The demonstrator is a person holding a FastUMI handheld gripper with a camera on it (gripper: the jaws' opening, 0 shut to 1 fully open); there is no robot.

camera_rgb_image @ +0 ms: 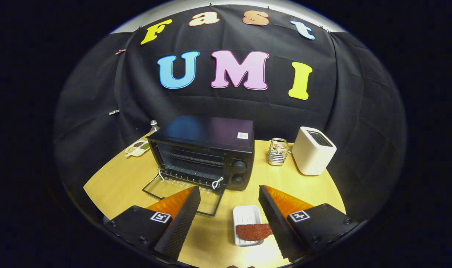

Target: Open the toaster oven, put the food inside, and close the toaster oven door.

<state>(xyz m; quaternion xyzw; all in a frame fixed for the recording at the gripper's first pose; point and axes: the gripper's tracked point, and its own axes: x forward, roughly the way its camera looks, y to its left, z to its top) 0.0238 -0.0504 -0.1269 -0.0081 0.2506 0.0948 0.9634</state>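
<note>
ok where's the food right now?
In the gripper view, the reddish food slice lies across a small white tray on the table, between the open fingers, close to the right one, in front of the toaster oven, whose door is open.

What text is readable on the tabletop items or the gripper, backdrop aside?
Sticker on top of the toaster oven: too small to read.
Marks by the oven's knobs: too small to read.
Square markers on the gripper: coded patterns, no words.
White toaster: no text seen.
The gripper's fingers are open, over the tray of food.
</note>
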